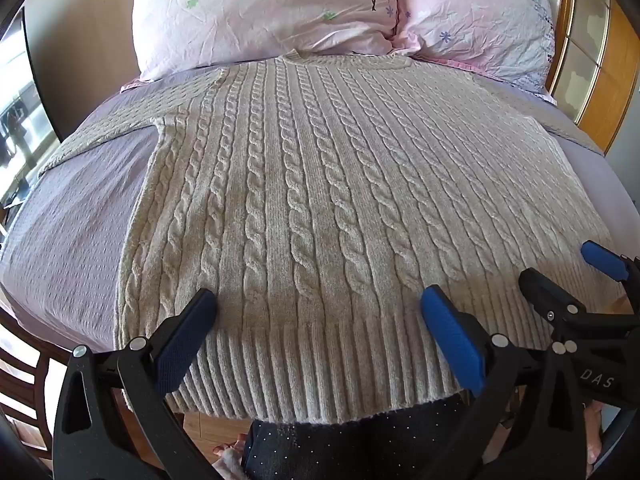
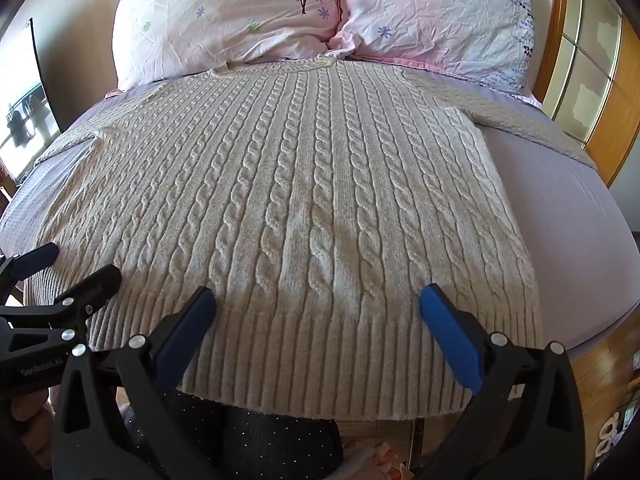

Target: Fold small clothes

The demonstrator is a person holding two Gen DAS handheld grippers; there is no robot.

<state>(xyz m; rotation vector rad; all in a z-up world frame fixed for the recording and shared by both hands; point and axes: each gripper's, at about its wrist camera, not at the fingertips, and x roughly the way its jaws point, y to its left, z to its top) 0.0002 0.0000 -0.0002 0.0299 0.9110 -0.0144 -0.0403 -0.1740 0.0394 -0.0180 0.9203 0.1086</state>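
My left tool [image 1: 318,310] and right tool [image 2: 318,308] both hang released, fingers spread wide, just above the ribbed hem of the cream cable-knit sweater [image 1: 320,200], which lies flat on the lilac bed [image 1: 72,220], its collar touching the pink pillows [image 1: 260,12].

A cream cable-knit sweater [image 2: 312,208] lies flat and spread across a lavender bed [image 2: 580,232], filling the middle of the frame, its ribbed hem hanging over the bed's near edge at the bottom. The right gripper [image 2: 318,308] hovers above that hem with its 2 blue-padded fingers [image 2: 450,340] wide apart. At the left edge, the left gripper [image 2: 76,268] is over the hem. 2 pink floral pillows [image 2: 240,16] sit along the top.
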